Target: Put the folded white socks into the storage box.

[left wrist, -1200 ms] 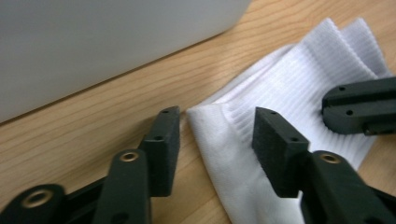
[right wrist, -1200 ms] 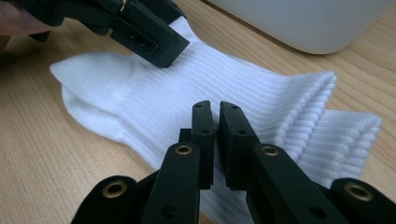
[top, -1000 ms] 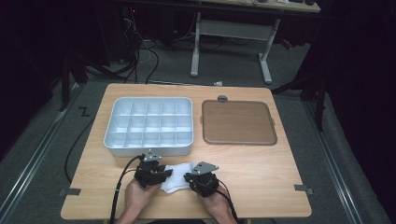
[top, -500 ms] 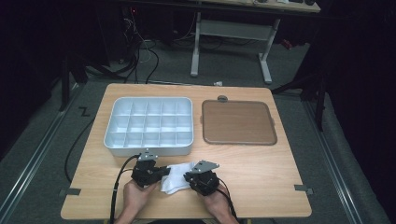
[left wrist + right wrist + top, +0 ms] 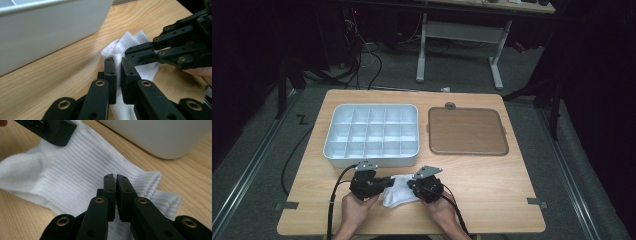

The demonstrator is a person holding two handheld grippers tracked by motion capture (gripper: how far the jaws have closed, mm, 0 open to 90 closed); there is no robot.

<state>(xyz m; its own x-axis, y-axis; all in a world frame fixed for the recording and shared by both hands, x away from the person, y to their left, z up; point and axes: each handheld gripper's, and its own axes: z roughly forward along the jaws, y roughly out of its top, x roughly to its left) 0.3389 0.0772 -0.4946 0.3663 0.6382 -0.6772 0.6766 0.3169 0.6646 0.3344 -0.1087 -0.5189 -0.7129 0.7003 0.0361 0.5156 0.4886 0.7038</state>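
A white ribbed sock (image 5: pixel 399 192) lies on the wooden table near its front edge, between my two grippers. My left gripper (image 5: pixel 388 182) comes in from the sock's left, and in the left gripper view its jaws (image 5: pixel 118 62) are shut with a fold of the sock (image 5: pixel 130 41) pinched between them. From the right, my right gripper (image 5: pixel 412 185) reaches the sock. In the right gripper view it (image 5: pixel 113 178) is shut on the ribbed fabric (image 5: pixel 70 177) near the cuff. The right gripper's tips (image 5: pixel 127 53) sit close in front of the left one's.
A white compartment tray (image 5: pixel 337 145) stands just behind the sock, its wall close in both gripper views (image 5: pixel 50 25) (image 5: pixel 162 137). A brown rimmed board (image 5: pixel 467 131) lies to its right, with a small round object (image 5: pixel 450 105) behind it. Bare wood (image 5: pixel 502 190) stretches to the right.
The left gripper has risen a little at the sock's left end. The right gripper and the sock's right end have stayed in place.
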